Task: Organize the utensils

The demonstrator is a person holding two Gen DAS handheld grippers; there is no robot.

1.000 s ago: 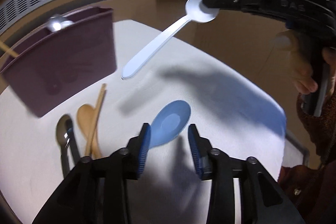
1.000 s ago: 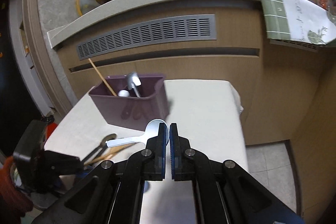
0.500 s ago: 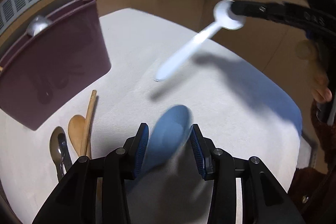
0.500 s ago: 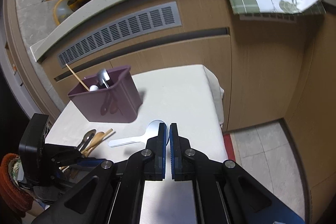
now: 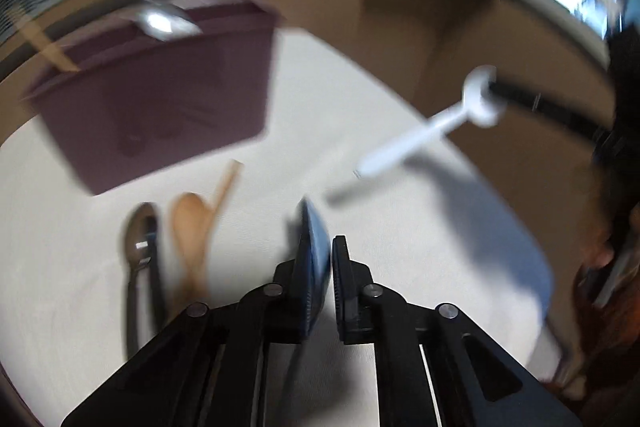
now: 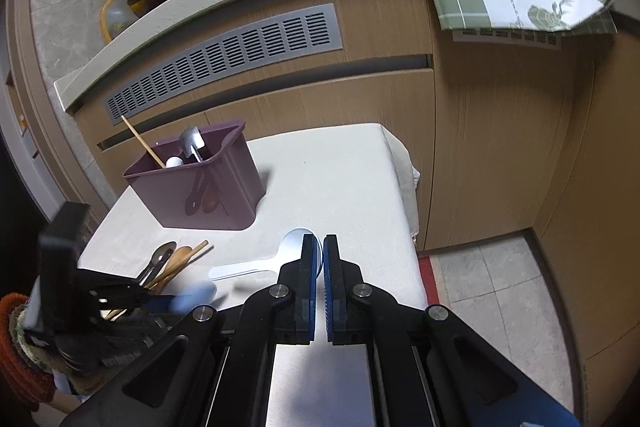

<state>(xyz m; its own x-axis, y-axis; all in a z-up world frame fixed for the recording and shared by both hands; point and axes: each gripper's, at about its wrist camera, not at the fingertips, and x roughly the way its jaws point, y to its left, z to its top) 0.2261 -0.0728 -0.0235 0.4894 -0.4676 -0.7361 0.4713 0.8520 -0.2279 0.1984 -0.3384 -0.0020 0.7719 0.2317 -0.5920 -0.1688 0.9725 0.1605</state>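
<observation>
The left gripper [image 5: 331, 259] clamps a blue spoon [image 5: 314, 247] on edge above the white table [image 5: 400, 251], while the right gripper [image 6: 322, 251] pinches a white spoon [image 6: 256, 267] by its bowl, handle pointing to 9 o'clock. The purple bin [image 6: 208, 187] of utensils stands at 11 o'clock; a wooden spoon [image 5: 190, 227] lies below it.

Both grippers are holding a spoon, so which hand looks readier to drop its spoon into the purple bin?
Probably the right gripper: its white spoon hangs clear above the table, facing the purple bin. The left gripper holds its blue spoon low.

Bin [image 6: 200, 191] on table [image 6: 340, 163], spoons [image 6: 168, 263] before it.
</observation>
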